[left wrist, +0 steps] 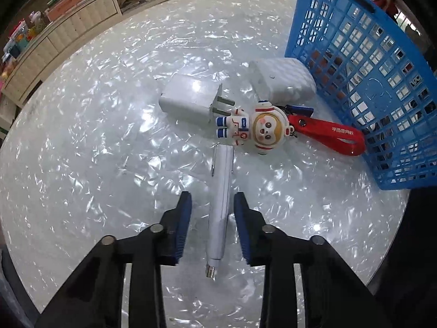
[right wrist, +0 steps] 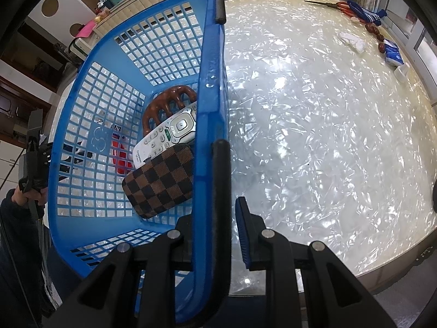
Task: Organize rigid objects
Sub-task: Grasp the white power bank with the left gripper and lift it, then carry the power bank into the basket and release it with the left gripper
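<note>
You've got one basket (left wrist: pixel 387 87), one pen (left wrist: pixel 221 205), one charger (left wrist: pixel 188 98), one astronaut keychain (left wrist: pixel 262 128), one white case (left wrist: pixel 284 79), one remote (right wrist: pixel 166 134), one checkered pouch (right wrist: pixel 161 180), one brown clip (right wrist: pixel 166 101).

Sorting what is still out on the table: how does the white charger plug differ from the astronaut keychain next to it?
The charger plug is a plain white block; the astronaut keychain is a coloured figure in white, blue and red. The charger plug ends in two metal prongs, while the astronaut keychain carries a red strap. The plug lies farther from the blue basket than the keychain, whose strap reaches the basket wall. Both lie flat on the table, outside the basket.
</note>
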